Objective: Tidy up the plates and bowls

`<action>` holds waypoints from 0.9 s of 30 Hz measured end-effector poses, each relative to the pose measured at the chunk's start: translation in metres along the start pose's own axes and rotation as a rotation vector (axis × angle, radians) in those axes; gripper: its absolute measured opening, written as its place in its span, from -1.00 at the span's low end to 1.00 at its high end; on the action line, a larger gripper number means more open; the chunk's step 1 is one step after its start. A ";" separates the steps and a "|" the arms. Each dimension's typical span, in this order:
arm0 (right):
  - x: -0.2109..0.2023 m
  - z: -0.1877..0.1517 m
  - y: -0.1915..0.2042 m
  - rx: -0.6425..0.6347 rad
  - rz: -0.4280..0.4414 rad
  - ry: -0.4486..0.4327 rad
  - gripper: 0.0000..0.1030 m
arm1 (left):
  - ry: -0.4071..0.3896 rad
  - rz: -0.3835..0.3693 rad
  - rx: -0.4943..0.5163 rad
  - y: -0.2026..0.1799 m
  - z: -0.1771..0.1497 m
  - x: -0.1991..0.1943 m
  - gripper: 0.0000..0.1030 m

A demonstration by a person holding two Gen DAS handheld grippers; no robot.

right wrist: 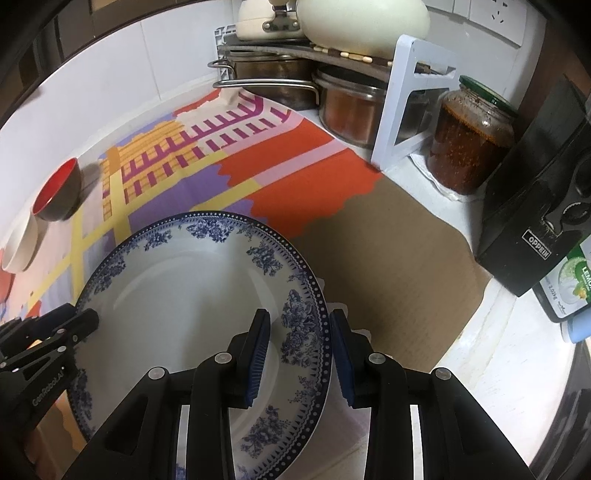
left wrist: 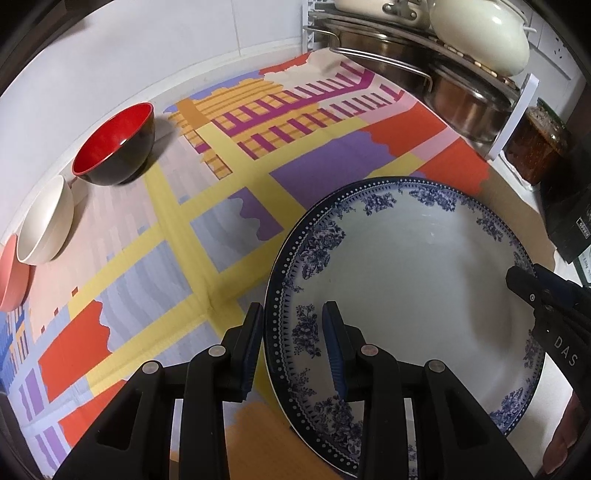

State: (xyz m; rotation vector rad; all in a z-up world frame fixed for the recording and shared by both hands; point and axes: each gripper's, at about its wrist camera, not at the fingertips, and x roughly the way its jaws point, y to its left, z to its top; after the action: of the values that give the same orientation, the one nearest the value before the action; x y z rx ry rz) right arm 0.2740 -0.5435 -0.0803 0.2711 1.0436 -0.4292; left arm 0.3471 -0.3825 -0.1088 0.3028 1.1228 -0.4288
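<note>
A large white plate with blue flower rim (left wrist: 413, 266) (right wrist: 177, 295) is held above the colourful mat. My left gripper (left wrist: 293, 347) straddles its left rim, one finger on each side; it also shows in the right wrist view (right wrist: 79, 321). My right gripper (right wrist: 299, 350) straddles the opposite rim and shows in the left wrist view (left wrist: 524, 277). A red-and-black bowl (left wrist: 116, 146) (right wrist: 59, 192), a white bowl (left wrist: 46, 221) (right wrist: 20, 243) and a pink bowl (left wrist: 11, 273) stand in a row along the left wall.
A patterned mat (left wrist: 221, 206) covers the counter. A white corner rack (right wrist: 402, 107) holds steel pots (left wrist: 461, 103) and cream cookware (left wrist: 480, 33). A jar of red paste (right wrist: 469, 140), a black box (right wrist: 535, 221) and a lemon-label bottle (right wrist: 576, 280) stand at the right.
</note>
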 end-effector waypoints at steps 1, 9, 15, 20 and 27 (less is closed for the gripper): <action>0.001 -0.001 0.000 -0.001 0.001 0.003 -0.33 | 0.003 0.003 0.000 0.000 0.000 0.001 -0.37; 0.009 -0.003 -0.003 0.002 0.013 0.025 -0.32 | -0.003 0.027 0.019 -0.004 0.000 0.003 -0.36; 0.011 -0.003 -0.003 0.004 0.021 0.033 -0.31 | -0.001 0.016 0.023 -0.006 0.000 0.004 -0.21; 0.015 -0.005 -0.005 0.010 0.030 0.045 -0.29 | -0.029 0.006 0.015 -0.006 0.000 -0.001 0.04; 0.000 -0.001 -0.003 -0.003 -0.001 -0.008 -0.05 | -0.109 0.024 0.007 0.003 0.000 -0.022 0.25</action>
State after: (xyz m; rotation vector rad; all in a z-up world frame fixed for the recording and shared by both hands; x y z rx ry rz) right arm 0.2715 -0.5456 -0.0807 0.2660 1.0369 -0.4294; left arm 0.3398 -0.3759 -0.0884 0.2956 1.0105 -0.4236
